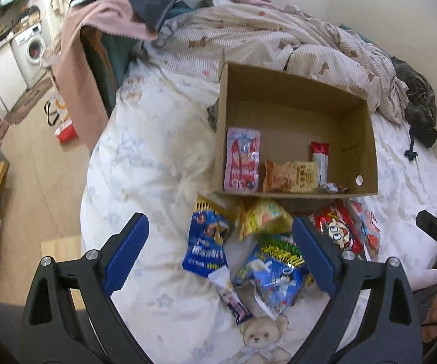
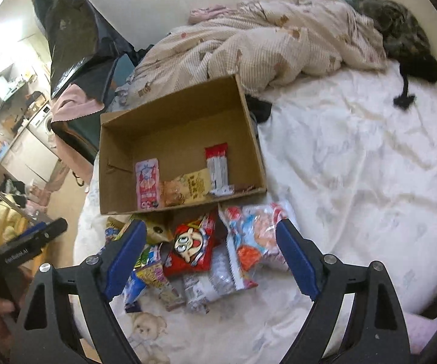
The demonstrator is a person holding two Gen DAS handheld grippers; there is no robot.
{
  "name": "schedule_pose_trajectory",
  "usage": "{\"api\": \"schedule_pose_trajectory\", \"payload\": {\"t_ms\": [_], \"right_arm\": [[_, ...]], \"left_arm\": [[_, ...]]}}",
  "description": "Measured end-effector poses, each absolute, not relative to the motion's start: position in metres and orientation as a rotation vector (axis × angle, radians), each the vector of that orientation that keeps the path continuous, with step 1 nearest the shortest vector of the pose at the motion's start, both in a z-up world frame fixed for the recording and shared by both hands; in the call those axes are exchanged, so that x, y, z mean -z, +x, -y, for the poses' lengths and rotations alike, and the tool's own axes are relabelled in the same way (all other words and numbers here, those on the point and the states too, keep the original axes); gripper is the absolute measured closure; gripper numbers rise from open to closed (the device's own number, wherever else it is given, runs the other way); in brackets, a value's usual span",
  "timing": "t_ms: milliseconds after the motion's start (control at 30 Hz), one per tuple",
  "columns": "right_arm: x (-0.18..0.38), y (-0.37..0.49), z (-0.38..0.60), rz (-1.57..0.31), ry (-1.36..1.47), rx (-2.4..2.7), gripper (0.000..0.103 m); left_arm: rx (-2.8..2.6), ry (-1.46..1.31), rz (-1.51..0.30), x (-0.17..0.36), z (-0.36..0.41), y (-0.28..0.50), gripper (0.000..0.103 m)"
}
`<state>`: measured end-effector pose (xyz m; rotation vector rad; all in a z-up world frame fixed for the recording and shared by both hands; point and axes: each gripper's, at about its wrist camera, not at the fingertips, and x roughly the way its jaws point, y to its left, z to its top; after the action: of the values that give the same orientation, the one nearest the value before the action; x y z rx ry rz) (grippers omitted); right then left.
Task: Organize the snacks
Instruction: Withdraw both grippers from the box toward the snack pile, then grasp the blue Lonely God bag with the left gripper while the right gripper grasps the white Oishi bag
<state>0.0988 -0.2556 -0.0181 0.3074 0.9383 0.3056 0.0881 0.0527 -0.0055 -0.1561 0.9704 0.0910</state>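
Holding both tools over the bed, nothing between either pair of pads. My left gripper (image 1: pixel 220 250) stands spread wide above a blue snack bag (image 1: pixel 206 242) and a blue-green packet (image 1: pixel 274 276), touching neither. My right gripper (image 2: pixel 211 256) is likewise wide apart, above a red cartoon-face packet (image 2: pixel 192 248) and a white-orange bag (image 2: pixel 255 239). These loose snacks lie in a heap on the white bedsheet (image 2: pixel 355 166), just beside the near wall of the cardboard box (image 1: pixel 297 103). Inside the box, along its near wall: a pink pouch (image 1: pixel 242 159), an orange packet (image 1: pixel 277 176), a beige packet (image 1: pixel 306 174), a red-and-white bar wrapper (image 1: pixel 320 160). Rumpled striped blanket (image 1: pixel 279 39) behind the box.
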Motion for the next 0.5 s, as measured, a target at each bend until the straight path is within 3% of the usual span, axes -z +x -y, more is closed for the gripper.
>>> {"api": "schedule_pose_trajectory", "payload": {"t_ms": [433, 500], "right_arm": [[0.046, 0.104, 0.267, -1.049, 0.395, -0.268, 0.014], [0.049, 0.106, 0.268, -1.059, 0.422, -0.272, 0.014]], "left_arm": [[-0.026, -0.331, -1.209, 0.062, -0.056, 0.099, 0.009], [0.049, -0.171, -1.307, 0.078, -0.029, 0.108, 0.01]]}}
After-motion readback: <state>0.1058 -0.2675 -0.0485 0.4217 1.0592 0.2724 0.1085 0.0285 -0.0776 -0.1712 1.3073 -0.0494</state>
